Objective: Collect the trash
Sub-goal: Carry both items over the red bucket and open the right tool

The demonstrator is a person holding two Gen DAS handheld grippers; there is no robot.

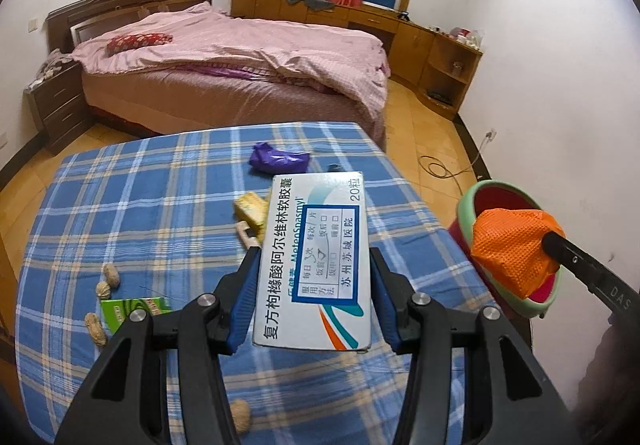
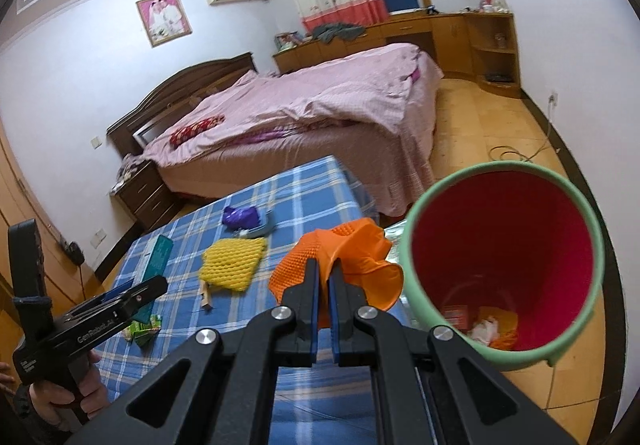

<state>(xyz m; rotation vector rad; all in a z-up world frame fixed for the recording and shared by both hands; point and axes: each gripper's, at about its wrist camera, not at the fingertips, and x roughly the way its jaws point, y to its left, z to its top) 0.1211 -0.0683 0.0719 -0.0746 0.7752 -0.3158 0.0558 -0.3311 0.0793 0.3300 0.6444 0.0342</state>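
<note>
A white medicine box (image 1: 316,265) with a blue label is clamped between the blue pads of my left gripper (image 1: 314,259), raised above the blue plaid table (image 1: 140,205). My right gripper (image 2: 325,269) is shut on an orange foam net (image 2: 340,249), held just left of the trash bin's mouth. The bin (image 2: 600,245) has a green rim and a red inside, with some scraps at its bottom. In the left wrist view the orange net (image 1: 512,249) hangs in front of the bin (image 1: 468,201). The right wrist view shows the left gripper (image 2: 148,287) and the hand (image 2: 60,397) holding it.
On the table lie a purple bag (image 1: 280,159), a yellow foam net (image 1: 252,209), a wooden clothespin (image 1: 246,235), a green wrapper (image 1: 132,309) and several peanuts (image 1: 110,277). Beyond it are a pink bed (image 1: 240,57), a nightstand (image 1: 60,105), wooden cabinets (image 1: 440,53) and a floor cable (image 1: 440,169).
</note>
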